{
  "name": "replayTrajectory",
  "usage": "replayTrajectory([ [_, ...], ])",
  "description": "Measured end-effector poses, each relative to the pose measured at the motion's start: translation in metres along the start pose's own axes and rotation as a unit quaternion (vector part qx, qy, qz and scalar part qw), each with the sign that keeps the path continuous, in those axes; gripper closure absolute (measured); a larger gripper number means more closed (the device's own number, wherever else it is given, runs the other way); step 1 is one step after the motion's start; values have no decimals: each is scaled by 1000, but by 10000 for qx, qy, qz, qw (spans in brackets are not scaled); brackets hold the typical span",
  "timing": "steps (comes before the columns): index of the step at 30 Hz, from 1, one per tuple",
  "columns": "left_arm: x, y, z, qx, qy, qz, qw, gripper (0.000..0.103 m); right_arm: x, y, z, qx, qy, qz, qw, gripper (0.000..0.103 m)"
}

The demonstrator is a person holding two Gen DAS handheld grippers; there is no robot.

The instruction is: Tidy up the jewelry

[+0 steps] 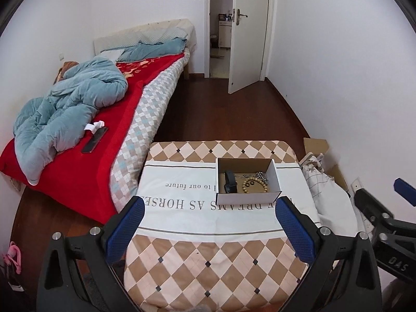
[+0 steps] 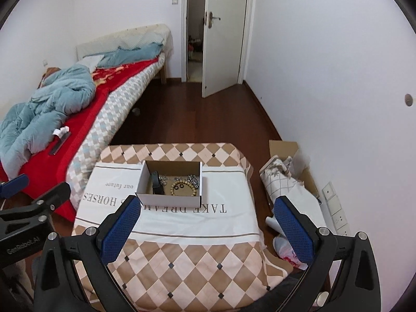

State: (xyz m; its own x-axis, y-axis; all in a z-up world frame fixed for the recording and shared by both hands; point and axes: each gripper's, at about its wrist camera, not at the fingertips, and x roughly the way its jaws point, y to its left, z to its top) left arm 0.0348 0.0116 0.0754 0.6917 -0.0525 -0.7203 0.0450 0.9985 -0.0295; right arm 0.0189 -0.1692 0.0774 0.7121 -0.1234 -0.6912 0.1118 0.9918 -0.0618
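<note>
Sitting on the white band of a checked cloth point(image 1: 208, 260), a small open box point(image 1: 248, 199) holds the jewelry: a black watch point(image 1: 231, 182), a wooden bead bracelet point(image 1: 255, 186) with two dark rings point(image 1: 251, 183) inside its loop, and a silver chain point(image 1: 262, 176) toward the right wall. The left gripper point(image 1: 210, 214) hovers near the box's front edge, blue pads spread wide, holding nothing. The right gripper point(image 2: 207, 213) hangs just beside it, equally wide apart and empty. A bed point(image 1: 109, 140) with a red cover stands to the left.
</note>
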Motion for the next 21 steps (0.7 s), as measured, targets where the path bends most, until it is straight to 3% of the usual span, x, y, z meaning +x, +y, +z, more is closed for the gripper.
replayTrajectory([
  [10,-44,0,-6,-115,-4,-141,9998,1,-55,-2,-8,-9,-66,114,9999,0],
  [21,-48,-4,-3,-77,72,-194,9998,1,-55,-7,-9,72,109,121,9998,0],
])
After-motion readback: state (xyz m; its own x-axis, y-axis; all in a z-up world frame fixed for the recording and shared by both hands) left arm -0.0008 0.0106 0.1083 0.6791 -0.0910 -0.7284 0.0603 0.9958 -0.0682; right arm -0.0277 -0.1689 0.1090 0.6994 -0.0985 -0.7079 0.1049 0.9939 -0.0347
